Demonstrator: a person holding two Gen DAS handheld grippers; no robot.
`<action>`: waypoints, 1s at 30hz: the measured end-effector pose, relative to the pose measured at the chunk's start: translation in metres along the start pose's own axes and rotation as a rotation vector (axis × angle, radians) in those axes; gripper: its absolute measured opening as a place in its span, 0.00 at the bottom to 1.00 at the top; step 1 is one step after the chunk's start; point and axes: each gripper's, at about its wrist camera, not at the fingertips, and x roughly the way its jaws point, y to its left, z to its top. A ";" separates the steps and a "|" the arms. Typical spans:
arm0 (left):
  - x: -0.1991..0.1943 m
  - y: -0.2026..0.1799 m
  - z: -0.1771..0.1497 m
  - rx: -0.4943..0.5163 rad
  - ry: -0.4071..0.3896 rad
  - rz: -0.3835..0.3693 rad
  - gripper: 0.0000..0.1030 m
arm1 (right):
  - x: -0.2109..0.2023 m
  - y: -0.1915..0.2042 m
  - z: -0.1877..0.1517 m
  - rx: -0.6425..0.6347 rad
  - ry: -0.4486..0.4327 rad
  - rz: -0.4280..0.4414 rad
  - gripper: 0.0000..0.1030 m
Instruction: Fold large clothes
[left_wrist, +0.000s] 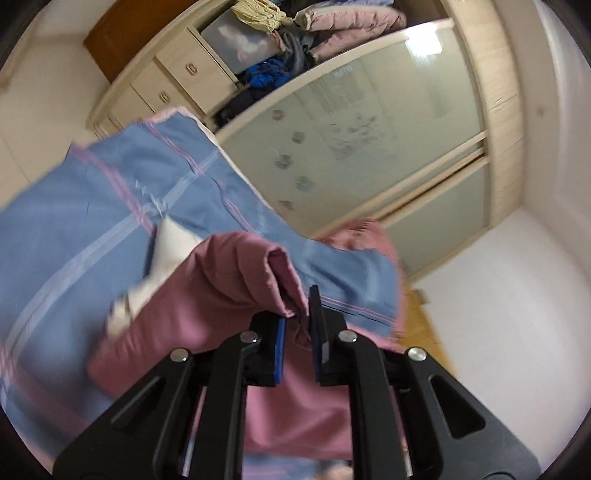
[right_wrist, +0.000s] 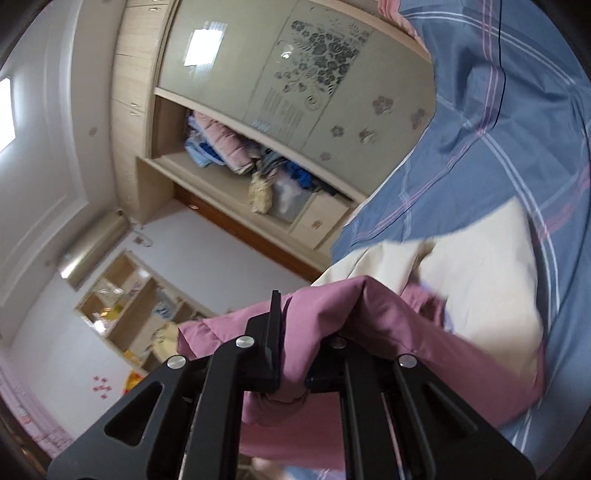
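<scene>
A pink garment (left_wrist: 207, 295) lies bunched over a blue plaid bed sheet (left_wrist: 74, 229). My left gripper (left_wrist: 297, 314) is shut on a folded edge of the pink garment, pinched between the blue pads. In the right wrist view the same pink garment (right_wrist: 351, 317) drapes over my right gripper (right_wrist: 295, 332), which is shut on it; its right finger is hidden under the cloth. A cream-white cloth (right_wrist: 472, 266) lies beside the pink garment on the blue sheet (right_wrist: 498, 129) and also shows in the left wrist view (left_wrist: 166, 243).
A light wood wardrobe with frosted sliding doors (left_wrist: 369, 129) stands beyond the bed, its open part stuffed with clothes (left_wrist: 325, 26). Drawers (left_wrist: 173, 81) sit beside it. A wall shelf unit (right_wrist: 129, 299) with small items hangs on the white wall.
</scene>
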 end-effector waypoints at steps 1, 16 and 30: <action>0.018 0.000 0.009 0.016 -0.001 0.039 0.12 | 0.017 -0.008 0.013 -0.007 -0.002 -0.041 0.09; 0.145 0.081 0.025 -0.023 0.001 0.337 0.18 | 0.122 -0.162 0.042 0.222 0.124 -0.253 0.18; 0.040 -0.090 0.012 0.441 -0.252 0.345 0.63 | 0.062 -0.008 0.008 -0.372 0.107 -0.483 0.97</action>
